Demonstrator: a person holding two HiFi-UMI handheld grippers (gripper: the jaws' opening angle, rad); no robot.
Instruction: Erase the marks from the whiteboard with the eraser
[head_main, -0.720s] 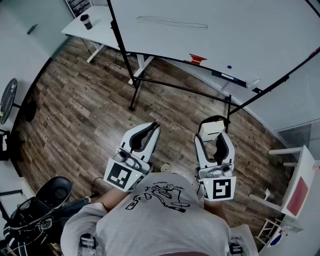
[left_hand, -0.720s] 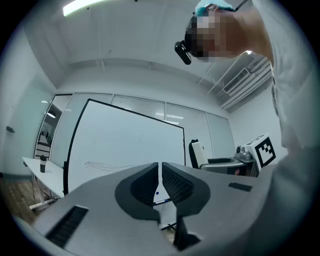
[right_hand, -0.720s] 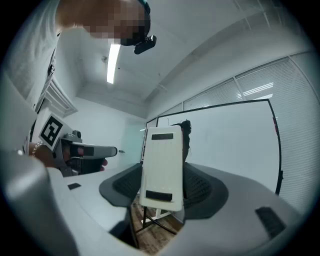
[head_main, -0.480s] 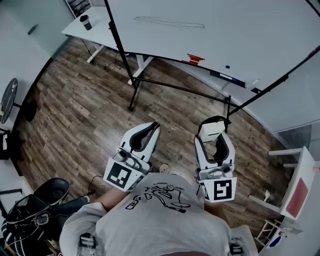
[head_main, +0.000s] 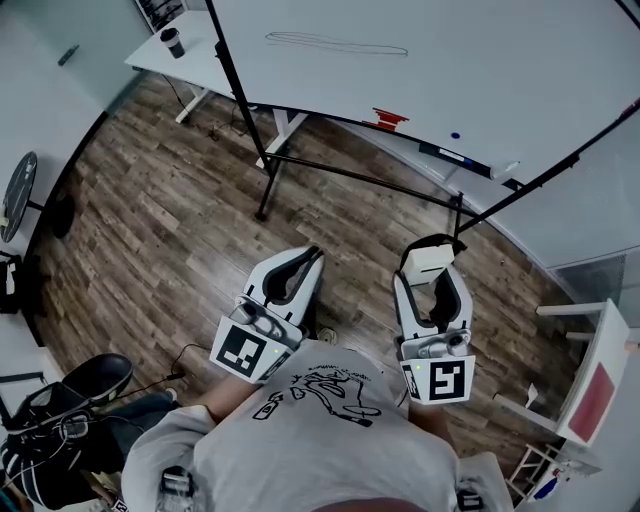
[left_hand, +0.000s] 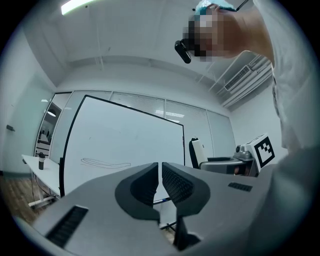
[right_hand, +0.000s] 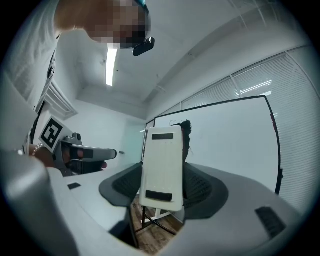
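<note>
Eraser (right_hand: 161, 167), white, upright, clamped between jaws of right gripper (head_main: 431, 268), near the person's chest and well apart from the whiteboard (head_main: 500, 70) at the far side. Left gripper (left_hand: 160, 184) is empty, jaws nearly together. Thin drawn loop (head_main: 336, 43) on the board's left part; small red item (head_main: 390, 118), maybe a marker, at its lower edge.

head view looks steeply down over the person (head_main: 320, 440), whiteboard (head_main: 480, 70) well ahead; both gripper views sit low (jaws close up), tilted up at the same whiteboard.
</note>
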